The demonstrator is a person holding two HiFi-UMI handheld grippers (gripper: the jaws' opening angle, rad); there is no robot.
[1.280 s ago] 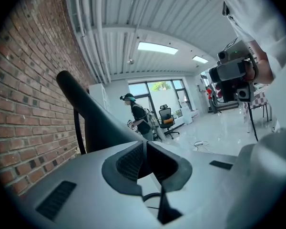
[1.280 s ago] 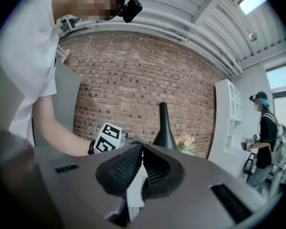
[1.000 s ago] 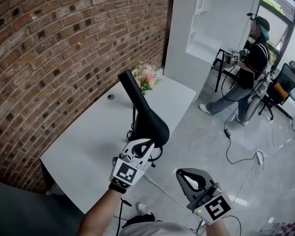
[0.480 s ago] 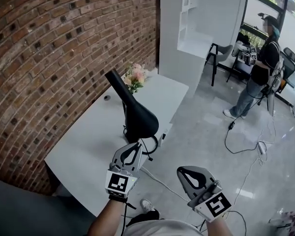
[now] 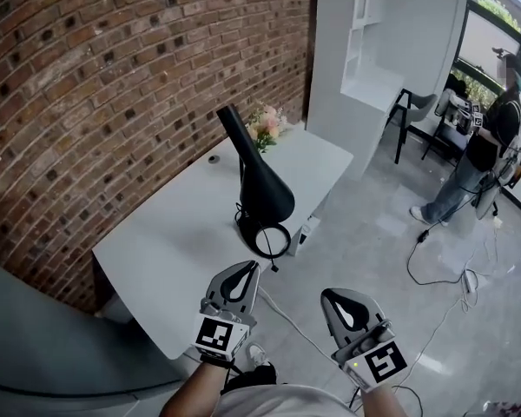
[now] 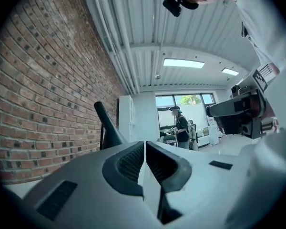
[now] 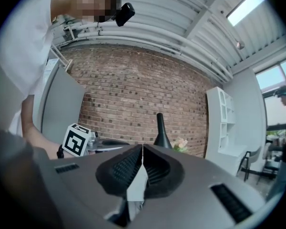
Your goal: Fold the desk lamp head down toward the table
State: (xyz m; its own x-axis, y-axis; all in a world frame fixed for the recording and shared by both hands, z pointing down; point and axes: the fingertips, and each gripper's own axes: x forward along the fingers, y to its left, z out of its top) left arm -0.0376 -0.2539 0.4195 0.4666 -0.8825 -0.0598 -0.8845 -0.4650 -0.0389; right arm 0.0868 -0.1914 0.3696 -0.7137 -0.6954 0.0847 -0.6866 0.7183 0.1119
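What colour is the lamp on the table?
The desk lamp is black; the head view shows it best.

Lamp point(image 5: 262, 189): on table point(image 5: 161, 254), near its right edge.
Flowers point(image 5: 267, 126): behind lamp, at table's far end.
Wall point(image 5: 104, 85): left of table.

Small dark object point(image 5: 213, 158) on table point(image 5: 169, 233) by wall point(image 5: 113, 76): too small to identify (flowers point(image 5: 269, 124) partly behind lamp point(image 5: 265, 194)).

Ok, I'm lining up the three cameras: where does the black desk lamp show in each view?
Head view: desk lamp at centre, its neck slanting up-left.
Left gripper view: desk lamp left of centre, just below mid-height.
Right gripper view: desk lamp slightly right of centre, below mid-height.
Shared landmark: the brick wall behind it.
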